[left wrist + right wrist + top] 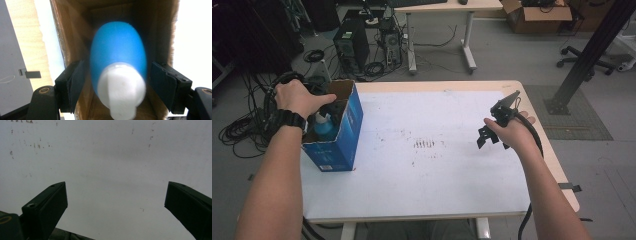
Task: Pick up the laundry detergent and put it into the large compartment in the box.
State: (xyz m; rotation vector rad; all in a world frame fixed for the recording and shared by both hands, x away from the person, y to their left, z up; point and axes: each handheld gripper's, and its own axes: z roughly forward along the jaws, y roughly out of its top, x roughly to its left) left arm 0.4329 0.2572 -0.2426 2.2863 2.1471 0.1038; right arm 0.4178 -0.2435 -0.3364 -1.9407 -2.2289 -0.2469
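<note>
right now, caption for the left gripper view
Left tongs straddle a blue bottle with a white cap inside a cardboard box, pads apart from it.

No writing can be read anywhere. The blue box (pixel 343 131) at the left of the high view carries a small white printed patch low on its front face, too small and blurred to make out. The dark marks at the centre of the white surface (pixel 427 165) are smudges, not letters. The blue bottle (pixel 117 57) in the left gripper view bears no label.

Box walls (pixel 67 37) hem bottle (pixel 117 52); tabletop (pixel 427 175) open.
</note>
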